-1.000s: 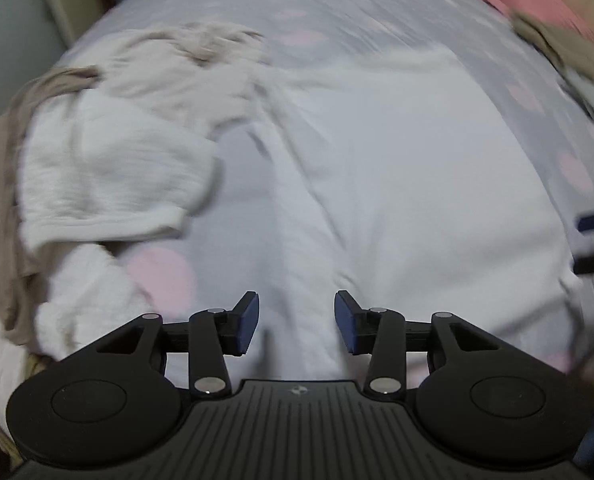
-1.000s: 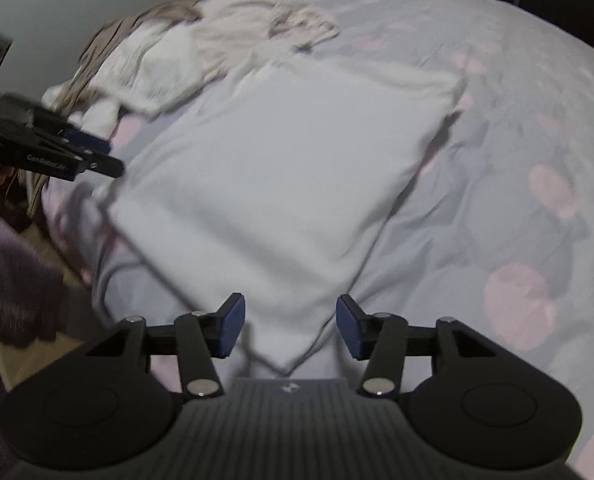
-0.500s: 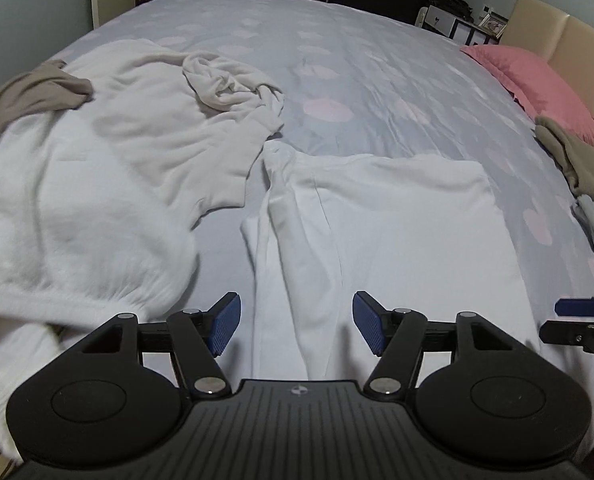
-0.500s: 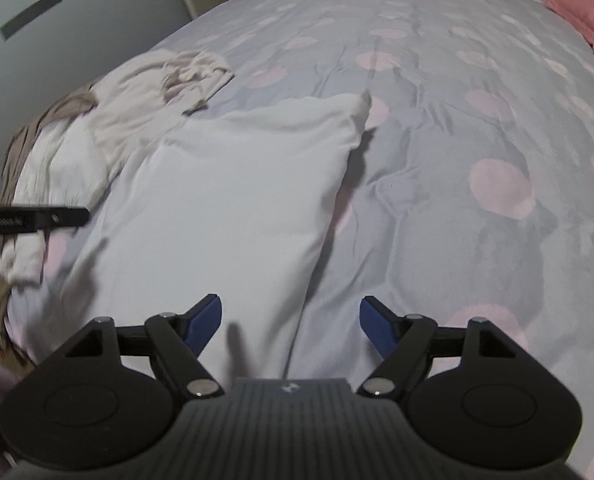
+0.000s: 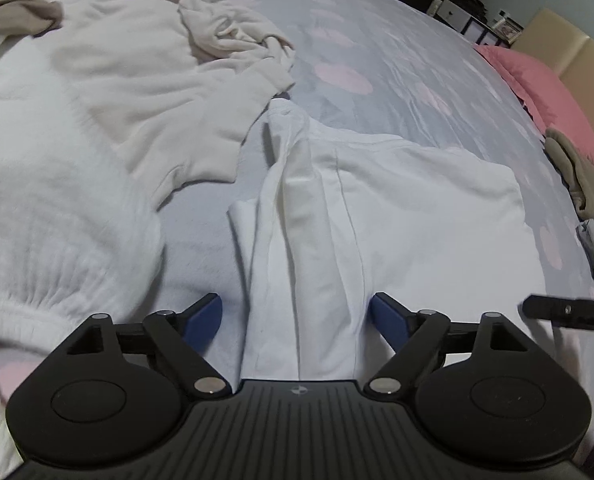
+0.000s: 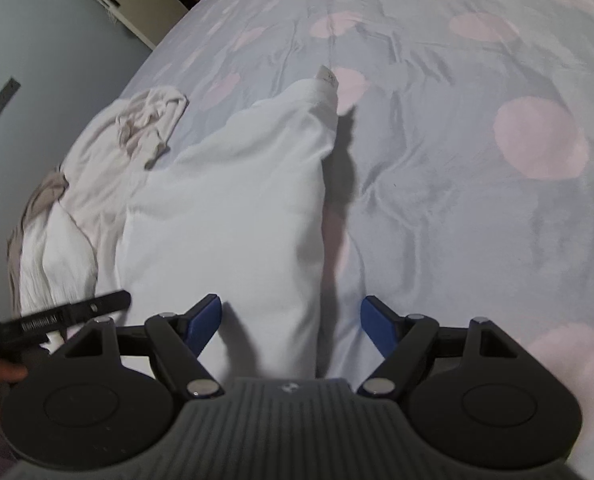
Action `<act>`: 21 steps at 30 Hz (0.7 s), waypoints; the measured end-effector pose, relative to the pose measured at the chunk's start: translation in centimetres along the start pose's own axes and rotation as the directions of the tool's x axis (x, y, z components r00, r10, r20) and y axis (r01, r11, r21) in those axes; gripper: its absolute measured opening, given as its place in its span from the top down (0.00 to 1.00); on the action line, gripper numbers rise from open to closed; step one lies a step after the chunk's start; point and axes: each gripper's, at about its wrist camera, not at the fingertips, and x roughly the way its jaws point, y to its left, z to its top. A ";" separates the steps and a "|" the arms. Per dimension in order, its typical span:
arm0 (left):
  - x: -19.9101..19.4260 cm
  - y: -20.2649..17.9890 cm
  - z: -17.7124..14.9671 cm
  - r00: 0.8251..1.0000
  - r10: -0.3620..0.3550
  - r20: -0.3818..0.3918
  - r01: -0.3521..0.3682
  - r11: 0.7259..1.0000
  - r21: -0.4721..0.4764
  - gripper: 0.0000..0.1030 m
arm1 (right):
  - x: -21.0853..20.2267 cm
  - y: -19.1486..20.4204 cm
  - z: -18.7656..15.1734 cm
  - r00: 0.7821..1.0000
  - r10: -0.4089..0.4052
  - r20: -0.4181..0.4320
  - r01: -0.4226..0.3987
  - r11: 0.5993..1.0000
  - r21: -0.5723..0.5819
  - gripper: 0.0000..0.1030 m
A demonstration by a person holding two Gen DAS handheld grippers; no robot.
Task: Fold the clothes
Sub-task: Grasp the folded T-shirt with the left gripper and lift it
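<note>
A: Left gripper (image 5: pixel 296 316) – jaws spreading apart, pads clear of the cloth; the bunched left edge of the white garment (image 5: pixel 377 216) runs between them, not pinched

B: Right gripper (image 6: pixel 291 316)?

A: Wide apart too, gripping nothing; the garment's right edge lies under the gap

B: Garment itself?

A: White, folded into a rough rectangle, flat on the grey bedspread (image 6: pixel 457 200) w/ pink dots, long creases down its left side

B: Differences btwn views?

A: Left cam shows the cream clothes pile (image 5: pixel 97 128) beside it, a pink pillow (image 5: pixel 545 88) and headboard (image 5: pixel 573 56); right cam shows a small tag (image 6: pixel 328 76) at the garment's far corner, prob a label, and a door (image 6: pixel 57 32)
</note>
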 end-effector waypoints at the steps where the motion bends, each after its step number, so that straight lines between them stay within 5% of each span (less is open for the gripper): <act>1: 0.1 -0.2 0.1 1.000 -0.001 0.007 0.001 1.000 0.015 0.21 | 0.2 0.0 0.3 1.000 0.008 0.002 -0.008 1.000 0.001 0.23; 8: 1.1 -1.8 0.8 0.999 -0.006 0.051 0.001 0.995 0.096 0.26 | 1.9 1.4 1.1 1.000 0.021 0.016 -0.019 0.995 -0.096 0.29; 17: 0.5 -2.2 1.0 0.996 -0.027 0.089 0.017 0.993 0.113 0.71 | 1.6 0.8 1.3 0.998 0.044 0.053 -0.041 0.998 -0.050 0.75; 21: -0.4 -3.3 0.9 0.993 0.000 0.116 -0.017 0.989 0.145 0.85 | 0.7 2.2 1.1 0.995 0.047 0.090 -0.039 0.995 -0.096 0.79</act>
